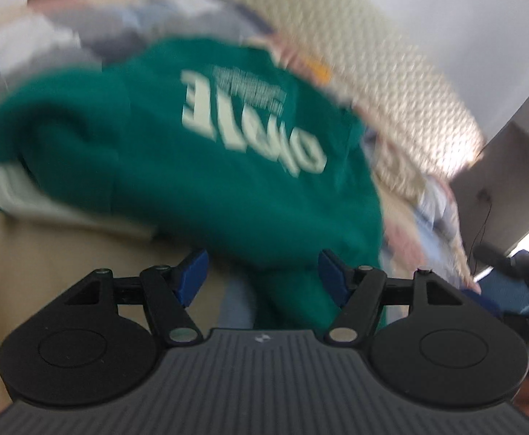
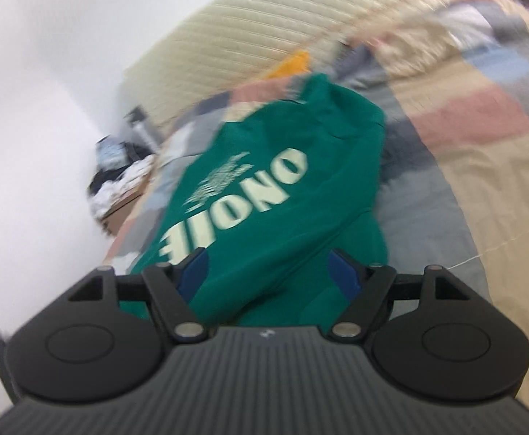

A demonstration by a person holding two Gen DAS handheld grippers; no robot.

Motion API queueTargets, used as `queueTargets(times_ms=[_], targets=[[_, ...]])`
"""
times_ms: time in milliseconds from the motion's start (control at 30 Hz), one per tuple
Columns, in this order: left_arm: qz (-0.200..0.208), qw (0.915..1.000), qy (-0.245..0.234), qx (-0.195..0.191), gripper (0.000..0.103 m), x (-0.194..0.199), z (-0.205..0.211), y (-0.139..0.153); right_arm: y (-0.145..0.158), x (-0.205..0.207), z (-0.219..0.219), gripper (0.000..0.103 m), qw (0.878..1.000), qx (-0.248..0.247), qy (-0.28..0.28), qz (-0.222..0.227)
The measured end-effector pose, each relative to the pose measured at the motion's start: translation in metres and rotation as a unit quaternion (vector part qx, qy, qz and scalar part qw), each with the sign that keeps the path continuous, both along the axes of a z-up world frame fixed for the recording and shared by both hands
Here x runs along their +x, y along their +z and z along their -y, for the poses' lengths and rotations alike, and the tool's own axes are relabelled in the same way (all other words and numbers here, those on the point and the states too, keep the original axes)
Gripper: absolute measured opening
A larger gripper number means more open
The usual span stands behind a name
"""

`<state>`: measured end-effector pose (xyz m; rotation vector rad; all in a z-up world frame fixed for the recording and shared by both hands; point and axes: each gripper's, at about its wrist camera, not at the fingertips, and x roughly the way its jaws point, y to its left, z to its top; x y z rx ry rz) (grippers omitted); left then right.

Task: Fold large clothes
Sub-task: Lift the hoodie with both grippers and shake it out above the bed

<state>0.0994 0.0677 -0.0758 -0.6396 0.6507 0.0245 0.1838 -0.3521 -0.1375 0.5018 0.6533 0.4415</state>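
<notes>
A green sweatshirt (image 1: 199,166) with large pale lettering lies partly folded on a bed, blurred in both views. My left gripper (image 1: 262,277) hovers at its near edge. The blue pads (image 1: 192,275) stand wide apart, with green cloth lying between them and nothing pinched. In the right wrist view the same sweatshirt (image 2: 286,195) stretches away from my right gripper (image 2: 270,275). That gripper is open too, and its blue fingers (image 2: 344,275) straddle the near end of the cloth without pressing on it.
The bed has a patchwork quilt (image 2: 474,116) in beige, pink, blue and grey. A cream ribbed headboard (image 2: 264,29) stands behind it. A pile of clothes in a box (image 2: 119,181) sits against the white wall. A dark cable (image 1: 482,217) hangs at the right.
</notes>
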Motion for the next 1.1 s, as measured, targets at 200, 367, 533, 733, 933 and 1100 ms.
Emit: queueTargets(times_ms=[200, 367, 533, 733, 933, 1100], targets=[[0.006, 0.9971, -0.01, -0.076, 0.072, 0.029, -0.026, -0.025, -0.055, 0.075, 0.005, 0.076, 0.997, 0.04, -0.009, -0.066], [0.016, 0.995, 0.002, -0.098, 0.072, 0.057, -0.024, -0.045, -0.087, 0.11, 0.005, 0.076, 0.998, 0.034, -0.015, -0.055], [0.005, 0.9937, 0.0, -0.112, 0.072, 0.081, -0.02, -0.065, -0.119, 0.137, 0.011, 0.075, 0.993, 0.087, -0.01, -0.085], [0.018, 0.9921, 0.003, -0.124, 0.071, 0.089, -0.023, -0.071, -0.116, 0.142, -0.003, 0.046, 0.996, 0.05, 0.032, -0.073], [0.026, 0.995, 0.01, -0.096, 0.026, 0.082, -0.028, -0.057, -0.103, 0.133, -0.003, 0.012, 0.996, 0.049, 0.065, -0.048], [0.085, 0.9879, 0.034, -0.125, 0.009, 0.06, -0.045, -0.031, -0.077, 0.1, -0.01, 0.01, 0.994, 0.039, 0.101, 0.0]])
